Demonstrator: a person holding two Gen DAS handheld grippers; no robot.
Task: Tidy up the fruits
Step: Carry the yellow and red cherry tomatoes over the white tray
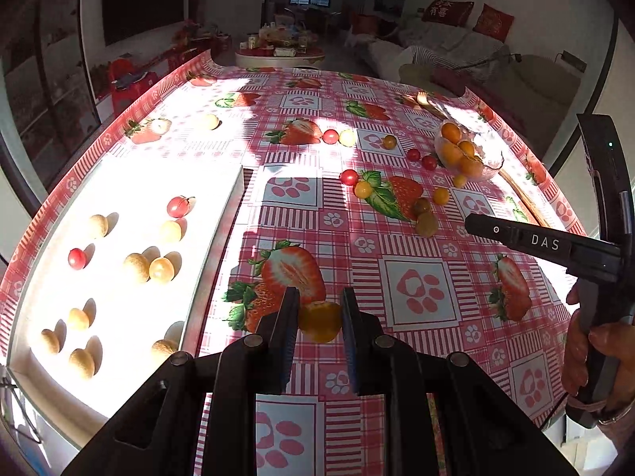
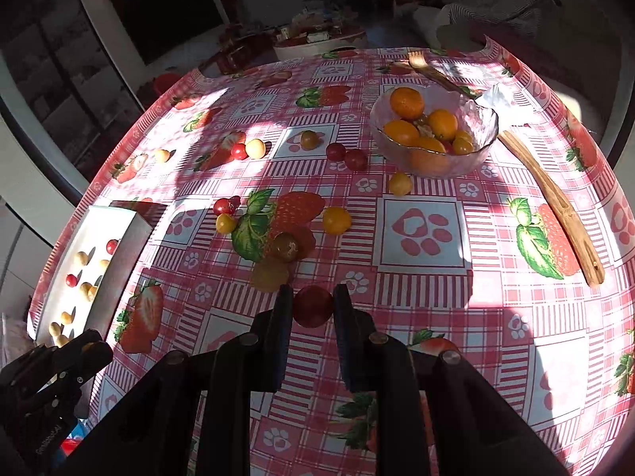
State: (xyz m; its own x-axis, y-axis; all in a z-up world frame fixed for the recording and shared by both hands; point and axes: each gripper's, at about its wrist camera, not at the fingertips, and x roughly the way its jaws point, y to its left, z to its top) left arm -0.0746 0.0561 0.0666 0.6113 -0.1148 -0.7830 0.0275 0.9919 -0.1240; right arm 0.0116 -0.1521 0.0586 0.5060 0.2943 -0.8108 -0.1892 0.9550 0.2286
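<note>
My left gripper (image 1: 320,313) is shut on a yellow cherry tomato (image 1: 320,322) above the tablecloth, just right of the white tray (image 1: 222,230). The tray holds several red and pale yellow small fruits (image 1: 160,269). My right gripper (image 2: 312,304) is shut on a red cherry tomato (image 2: 312,306) over the table's middle. Loose red and yellow tomatoes (image 2: 336,220) lie scattered on the cloth. A glass bowl (image 2: 482,146) at the far right holds oranges and small tomatoes. The right gripper's body shows in the left wrist view (image 1: 547,244).
Wooden tongs (image 2: 555,202) lie right of the bowl. A wooden fork (image 2: 432,71) lies behind it. The round table has a strawberry-print cloth (image 2: 420,234). A person's hand (image 1: 595,349) holds the right gripper's handle.
</note>
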